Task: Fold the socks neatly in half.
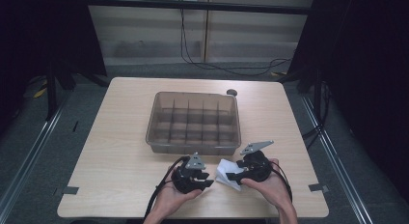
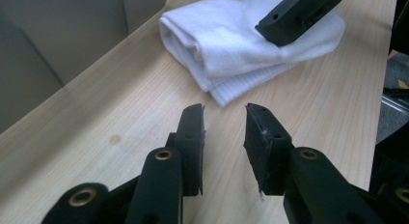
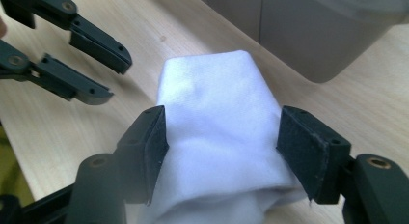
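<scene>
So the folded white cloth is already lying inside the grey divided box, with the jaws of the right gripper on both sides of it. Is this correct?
Not quite. The folded white cloth lies on the table, in front of the grey divided box, not inside it, as the high view shows. The right gripper does have its jaws on both sides of it.

We note a light wooden table (image 1: pixel 125 137) on grey floor (image 1: pixel 43 151). Behind the table: pale wall panels (image 1: pixel 144 35) with a black cable (image 1: pixel 226 67) trailing down. Dark curtains (image 1: pixel 366 64) flank the table either side.
</scene>
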The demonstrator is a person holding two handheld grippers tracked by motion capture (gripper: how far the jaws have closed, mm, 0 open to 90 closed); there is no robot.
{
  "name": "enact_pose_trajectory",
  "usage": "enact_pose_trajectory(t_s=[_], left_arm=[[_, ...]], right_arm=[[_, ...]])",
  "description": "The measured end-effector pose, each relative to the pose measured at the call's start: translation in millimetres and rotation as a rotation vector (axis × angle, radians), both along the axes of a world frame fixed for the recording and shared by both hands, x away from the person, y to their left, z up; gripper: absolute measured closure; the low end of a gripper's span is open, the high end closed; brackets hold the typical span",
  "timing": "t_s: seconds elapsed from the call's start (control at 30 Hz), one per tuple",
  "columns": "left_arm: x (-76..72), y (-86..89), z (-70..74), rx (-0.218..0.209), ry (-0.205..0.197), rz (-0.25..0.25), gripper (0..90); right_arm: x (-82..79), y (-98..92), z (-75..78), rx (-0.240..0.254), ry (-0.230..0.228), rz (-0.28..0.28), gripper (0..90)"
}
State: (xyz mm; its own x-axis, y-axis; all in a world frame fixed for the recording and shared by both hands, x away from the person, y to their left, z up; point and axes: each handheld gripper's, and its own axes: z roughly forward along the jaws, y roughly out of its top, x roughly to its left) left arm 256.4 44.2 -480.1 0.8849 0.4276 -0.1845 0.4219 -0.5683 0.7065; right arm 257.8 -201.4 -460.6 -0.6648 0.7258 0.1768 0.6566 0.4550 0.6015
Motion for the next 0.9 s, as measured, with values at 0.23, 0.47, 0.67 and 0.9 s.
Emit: enact_pose_trajectory(t_s=[0.23, 0.47, 0.67, 0.9], left_arm=[[2.7, 18.3, 1.1, -0.018, -0.011, 0.045, 64.1], [4.1, 34.4, 0.7, -0.012, -0.022, 0.082, 62.2], [3.3, 47.3, 0.2, -0.024, -0.035, 0.108, 59.5], [1.6, 62.1, -1.1, -0.045, -0.040, 0.145, 55.8]], right_arm=[[-0.7, 7.2, -6.5, -0.037, -0.003, 0.009, 33.1], [-3.5, 11.1, -7.1, -0.068, 0.029, -0.082, 33.4], [-7.3, 13.6, -6.9, -0.058, 0.059, -0.229, 35.1], [-7.5, 8.3, -8.3, -0.030, 0.098, -0.368, 36.3]])
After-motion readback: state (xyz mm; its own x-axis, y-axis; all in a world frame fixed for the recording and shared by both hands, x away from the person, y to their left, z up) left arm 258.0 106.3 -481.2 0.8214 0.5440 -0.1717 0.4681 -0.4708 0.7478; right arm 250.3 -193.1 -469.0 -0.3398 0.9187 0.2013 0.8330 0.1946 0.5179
